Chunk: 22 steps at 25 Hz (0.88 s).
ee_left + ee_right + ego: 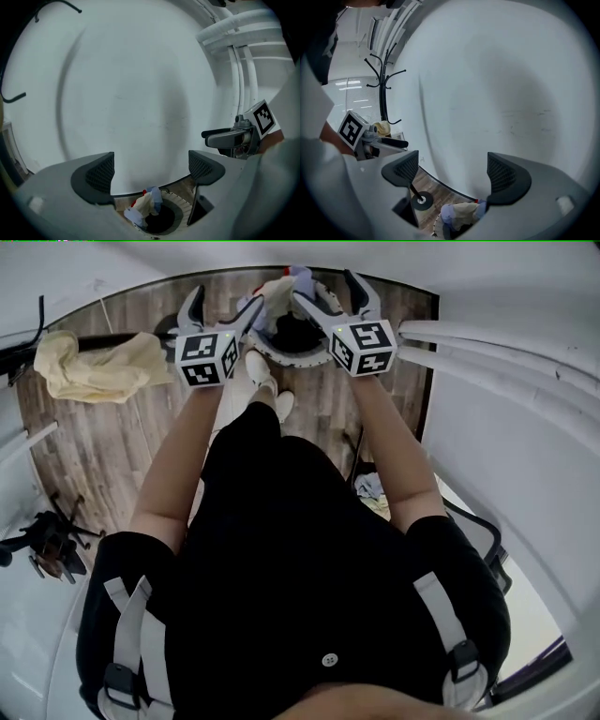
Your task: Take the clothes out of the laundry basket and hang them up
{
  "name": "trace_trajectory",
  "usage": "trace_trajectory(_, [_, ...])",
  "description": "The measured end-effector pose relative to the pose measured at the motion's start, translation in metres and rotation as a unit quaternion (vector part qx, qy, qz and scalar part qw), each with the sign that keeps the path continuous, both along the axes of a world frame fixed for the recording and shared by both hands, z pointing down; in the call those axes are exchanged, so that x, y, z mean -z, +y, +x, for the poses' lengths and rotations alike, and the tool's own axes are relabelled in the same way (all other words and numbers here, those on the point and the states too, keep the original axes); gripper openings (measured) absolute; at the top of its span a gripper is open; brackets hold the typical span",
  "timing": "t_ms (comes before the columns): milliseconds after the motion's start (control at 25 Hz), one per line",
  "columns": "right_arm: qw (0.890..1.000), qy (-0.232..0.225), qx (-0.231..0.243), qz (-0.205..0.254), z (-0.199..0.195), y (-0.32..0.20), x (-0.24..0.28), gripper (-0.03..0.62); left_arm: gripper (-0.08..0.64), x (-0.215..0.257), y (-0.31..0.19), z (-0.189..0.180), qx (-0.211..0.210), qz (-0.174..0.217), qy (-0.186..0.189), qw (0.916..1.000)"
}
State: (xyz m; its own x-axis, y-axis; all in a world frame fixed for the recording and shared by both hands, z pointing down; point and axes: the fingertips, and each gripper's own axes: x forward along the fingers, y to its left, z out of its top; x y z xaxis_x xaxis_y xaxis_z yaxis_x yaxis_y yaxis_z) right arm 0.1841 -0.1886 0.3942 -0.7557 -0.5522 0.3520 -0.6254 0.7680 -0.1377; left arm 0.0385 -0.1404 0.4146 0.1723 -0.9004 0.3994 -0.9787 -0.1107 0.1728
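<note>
laundry basket (180, 203) near white wall (140, 93)

Our getup, for anyone curious: we're in a black short-sleeved top (281, 559) with a tiny white snap (328, 660) on the front, what looks like black trousers (251, 432), and white shoes (263, 373). Light grey harness straps (128, 620) run over both shoulders, and each one has a black buckle (120, 681). The left gripper (225, 310) and right gripper (330, 296) are matte grey plastic with curved jaws. Their pads (101, 171) are dark with a fine mesh texture. Each gripper also carries a white cube (208, 357) printed with black square markers.
</note>
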Motion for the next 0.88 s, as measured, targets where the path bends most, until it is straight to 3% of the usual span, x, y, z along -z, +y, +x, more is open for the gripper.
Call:
trace_trajectory(480, [0.993, 0.066, 0.026, -0.098, -0.043, -0.099, -0.175, 0.44, 0.505, -0.177, -0.085, -0.017, 0.002, -0.116, 0.021, 0.993])
trace_trajectory(640, [0.983, 0.096, 0.07, -0.138, -0.046, -0.104, -0.256, 0.426, 0.505, -0.246, -0.085, -0.01, 0.004, -0.165, 0.006, 0.9863])
trace_trajectory(880, [0.967, 0.142, 0.142, -0.158, -0.052, -0.116, -0.363, 0.422, 0.503, -0.344, -0.1, -0.002, -0.032, -0.223, 0.007, 0.9743])
